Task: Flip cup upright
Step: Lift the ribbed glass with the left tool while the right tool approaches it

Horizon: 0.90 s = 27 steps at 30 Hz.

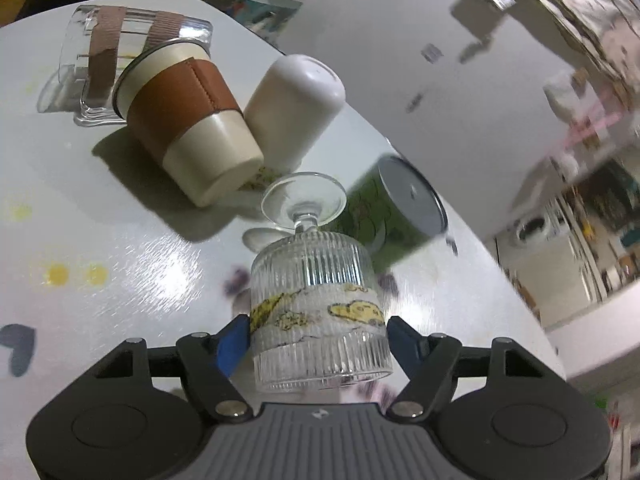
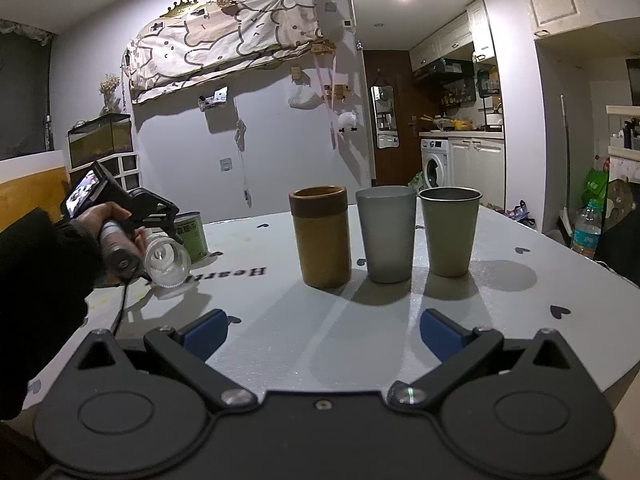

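My left gripper is shut on a ribbed clear glass goblet with a yellow-patterned band. It holds the goblet tilted above the white table, foot pointing away, mouth toward the camera. In the right wrist view the same goblet shows at far left in the hand-held left gripper, mouth facing me. My right gripper is open and empty, low over the table.
On their sides: a cream cup with brown sleeve, a white cup, a clear glass mug, a green can. Upright in the right view: a tan cup, a grey cup, a metal cup.
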Available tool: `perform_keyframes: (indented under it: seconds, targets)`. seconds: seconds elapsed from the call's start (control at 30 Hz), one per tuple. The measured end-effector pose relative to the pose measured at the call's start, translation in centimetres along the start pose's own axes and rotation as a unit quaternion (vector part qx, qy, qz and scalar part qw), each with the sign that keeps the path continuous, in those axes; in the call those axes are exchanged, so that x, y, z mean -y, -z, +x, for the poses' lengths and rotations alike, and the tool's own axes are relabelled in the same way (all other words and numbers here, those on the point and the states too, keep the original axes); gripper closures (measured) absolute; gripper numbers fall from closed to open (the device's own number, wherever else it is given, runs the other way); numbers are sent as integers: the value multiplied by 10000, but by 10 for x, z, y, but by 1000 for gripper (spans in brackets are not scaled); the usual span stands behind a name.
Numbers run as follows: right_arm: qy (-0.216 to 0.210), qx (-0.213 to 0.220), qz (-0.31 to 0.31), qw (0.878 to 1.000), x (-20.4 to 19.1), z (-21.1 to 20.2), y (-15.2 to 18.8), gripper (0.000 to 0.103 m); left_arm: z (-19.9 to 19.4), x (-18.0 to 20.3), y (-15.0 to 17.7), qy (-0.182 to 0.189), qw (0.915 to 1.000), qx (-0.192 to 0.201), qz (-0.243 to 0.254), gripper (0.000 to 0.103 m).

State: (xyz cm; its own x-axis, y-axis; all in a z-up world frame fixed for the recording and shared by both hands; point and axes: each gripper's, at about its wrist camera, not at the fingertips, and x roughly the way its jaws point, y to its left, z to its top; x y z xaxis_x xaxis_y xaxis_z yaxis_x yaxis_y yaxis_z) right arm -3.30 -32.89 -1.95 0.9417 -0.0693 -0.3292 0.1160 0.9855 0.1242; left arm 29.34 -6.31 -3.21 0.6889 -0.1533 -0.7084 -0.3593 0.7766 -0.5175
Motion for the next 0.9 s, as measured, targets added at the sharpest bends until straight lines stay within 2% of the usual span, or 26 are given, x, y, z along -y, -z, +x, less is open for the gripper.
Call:
perform_keyframes:
  seconds: [0.13, 0.27, 0.43, 0.7, 0.8, 0.9]
  targets:
    - [-97, 7, -32, 9999, -5, 1, 0, 0, -22, -10, 16, 200, 9980, -309, 523, 29]
    - [-192, 3, -60, 9998, -11, 2, -2, 0, -48, -23, 39, 480, 9912, -587, 1086, 29]
    - [-290, 21, -105, 9995, -19, 2, -6, 0, -83, -39, 70, 796, 9778, -958, 1682, 29]
    - [-534, -73, 5, 9985, -26, 7, -14, 0, -140, -66, 120, 1139, 9479, -1393, 2630, 29]
    - [-723, -225, 66, 9971, -31, 19, -23, 0, -152, -74, 129, 1207, 9406, -1457, 2818, 29]
    - [-923, -510, 159, 9943, -38, 38, -32, 0, -159, -81, 131, 1224, 9372, -1480, 2911, 29]
